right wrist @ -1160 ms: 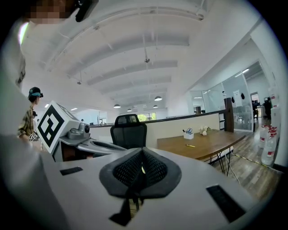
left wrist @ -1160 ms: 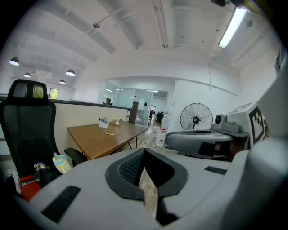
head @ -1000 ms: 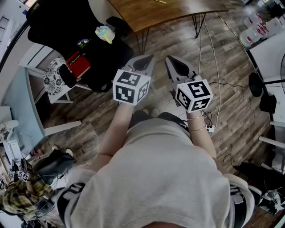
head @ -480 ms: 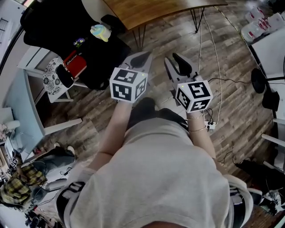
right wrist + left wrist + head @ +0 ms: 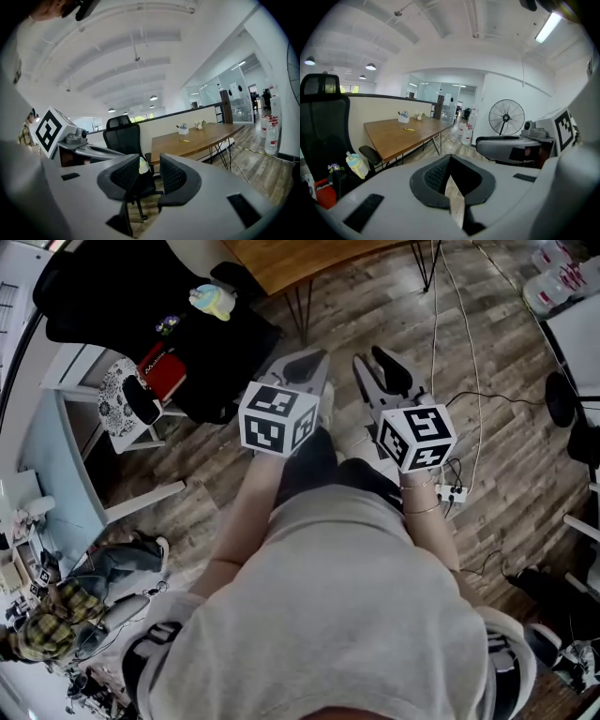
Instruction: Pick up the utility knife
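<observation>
A small yellow object, which looks like the utility knife (image 5: 408,129) (image 5: 184,140), lies on the far wooden table (image 5: 398,138) (image 5: 206,136) (image 5: 309,259), well beyond both grippers. In the head view I cannot make it out. My left gripper (image 5: 307,365) (image 5: 450,158) is held level over the floor, shut, with its pad tips meeting and nothing in them. My right gripper (image 5: 382,367) (image 5: 150,174) hangs beside it. Its jaws are opening, a clear gap shows between the ribbed pads (image 5: 122,176), and nothing is between them.
A black office chair (image 5: 122,296) (image 5: 123,136) stands between me and the table, with a pale bottle (image 5: 211,301) (image 5: 356,165) and a red box (image 5: 161,371) by it. Cables (image 5: 450,334) and a power strip (image 5: 450,493) lie on the floor at right. A floor fan (image 5: 506,117) stands ahead.
The right gripper's jaws have gone from shut to apart. Both grippers have shifted slightly up the head view. The left gripper stays shut.
</observation>
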The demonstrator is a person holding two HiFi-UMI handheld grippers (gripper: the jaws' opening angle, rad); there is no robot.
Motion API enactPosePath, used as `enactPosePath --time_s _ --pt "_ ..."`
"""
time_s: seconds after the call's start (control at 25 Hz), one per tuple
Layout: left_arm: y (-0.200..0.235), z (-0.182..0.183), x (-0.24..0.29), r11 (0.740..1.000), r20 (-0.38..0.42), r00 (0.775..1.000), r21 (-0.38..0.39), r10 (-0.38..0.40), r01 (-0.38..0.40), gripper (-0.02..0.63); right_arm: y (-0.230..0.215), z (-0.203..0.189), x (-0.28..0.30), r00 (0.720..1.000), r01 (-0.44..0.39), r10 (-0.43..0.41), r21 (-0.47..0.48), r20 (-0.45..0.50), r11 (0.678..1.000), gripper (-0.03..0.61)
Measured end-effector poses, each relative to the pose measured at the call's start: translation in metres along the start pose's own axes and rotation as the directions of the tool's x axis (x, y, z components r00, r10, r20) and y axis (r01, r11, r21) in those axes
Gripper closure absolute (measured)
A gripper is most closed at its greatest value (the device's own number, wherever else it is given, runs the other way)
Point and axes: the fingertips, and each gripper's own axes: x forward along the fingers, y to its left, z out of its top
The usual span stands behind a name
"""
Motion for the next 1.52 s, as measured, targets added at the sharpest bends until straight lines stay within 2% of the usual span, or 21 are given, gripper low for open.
enactPosePath --time_s 0.24,0.44,0.6,0.8,1.04,1.24,1.52 --pt "0.028 0.028 0.050 0.999 0.018 0.999 -0.005 -0.046 0.046 0.603 -0.040 0.016 0.035 0.998 0.055 -0.055 -0.022 -0.006 0.998 0.451" --pt "0.064 0.070 0.082 0.998 0.065 0.995 0.015 -0.070 0.069 0.603 -0.059 0.040 0.086 0.998 0.059 -0.059 -0.060 -0.005 0.996 0.449" --pt "0.096 0.114 0.107 0.997 0.098 0.992 0.034 -0.079 0.076 0.603 -0.076 0.074 0.126 0.998 0.059 -0.058 -0.085 0.019 0.995 0.449" --pt "0.140 0.146 0.139 0.995 0.116 0.989 0.040 -0.096 0.092 0.603 -0.098 0.098 0.179 0.996 0.080 -0.077 -0.099 0.034 0.992 0.449" --pt "0.190 0.160 0.164 0.995 0.122 0.988 0.025 -0.096 0.094 0.603 -0.111 0.102 0.232 0.996 0.093 -0.092 -0.107 0.016 0.990 0.449" --pt "0.211 0.160 0.181 0.996 0.120 0.989 -0.007 -0.091 0.093 0.603 -0.122 0.099 0.258 0.995 0.092 -0.095 -0.109 -0.028 0.990 0.448" --pt "0.251 0.162 0.200 0.997 0.075 0.997 -0.068 -0.016 0.021 0.603 -0.139 0.105 0.305 0.996 0.005 -0.014 -0.111 -0.082 0.994 0.446"
